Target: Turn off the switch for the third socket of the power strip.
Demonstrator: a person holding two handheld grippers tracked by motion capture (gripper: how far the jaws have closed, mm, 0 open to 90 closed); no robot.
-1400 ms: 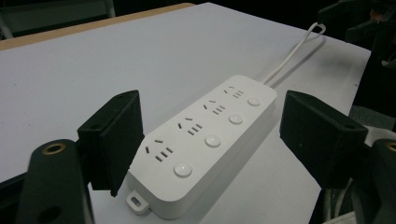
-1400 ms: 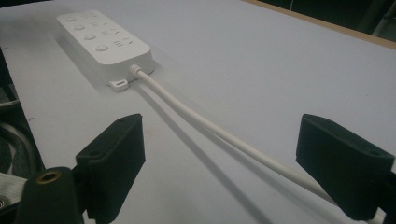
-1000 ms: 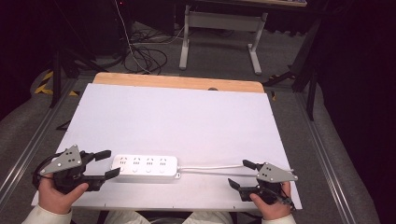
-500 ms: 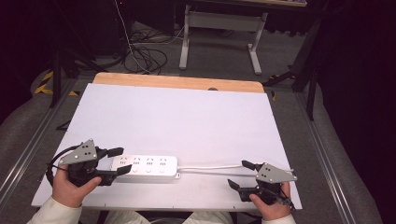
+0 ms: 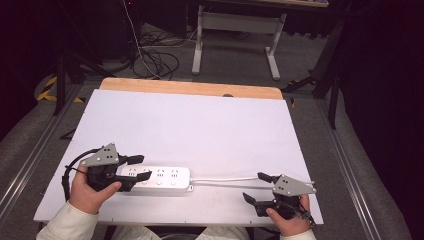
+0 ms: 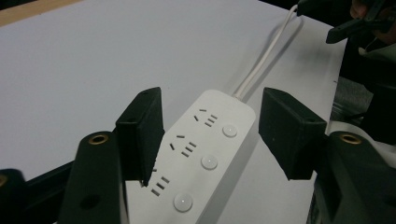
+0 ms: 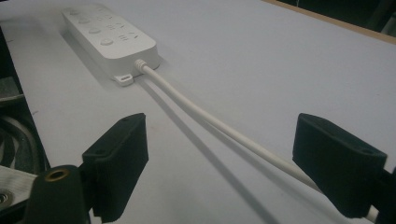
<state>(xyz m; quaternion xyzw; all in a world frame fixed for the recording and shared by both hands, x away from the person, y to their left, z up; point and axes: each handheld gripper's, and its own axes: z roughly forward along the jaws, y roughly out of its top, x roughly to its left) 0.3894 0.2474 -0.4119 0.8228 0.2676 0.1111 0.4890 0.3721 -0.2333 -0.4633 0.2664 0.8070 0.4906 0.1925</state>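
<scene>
A white power strip (image 5: 159,178) lies flat near the table's front edge, its white cable (image 5: 225,179) running right. My left gripper (image 5: 140,168) is open, its jaws straddling the strip's left end. In the left gripper view the strip (image 6: 205,149) lies between the open left gripper (image 6: 212,133), with a gap on each side. My right gripper (image 5: 255,186) stands open at the front right, around the cable's far stretch. In the right gripper view the cable (image 7: 210,119) passes between the open right gripper (image 7: 224,158) and runs to the strip (image 7: 109,39).
The white table top (image 5: 190,125) ends in a wooden strip (image 5: 190,89) at the far side. Beyond it, loose black cables (image 5: 155,55) lie on the floor beside a grey metal stand (image 5: 235,30). Metal rails run along both sides of the table.
My left gripper has moved right and slightly forward, so its open jaws now stand around the strip's left end. The right gripper, the strip and the cable have stayed put.
</scene>
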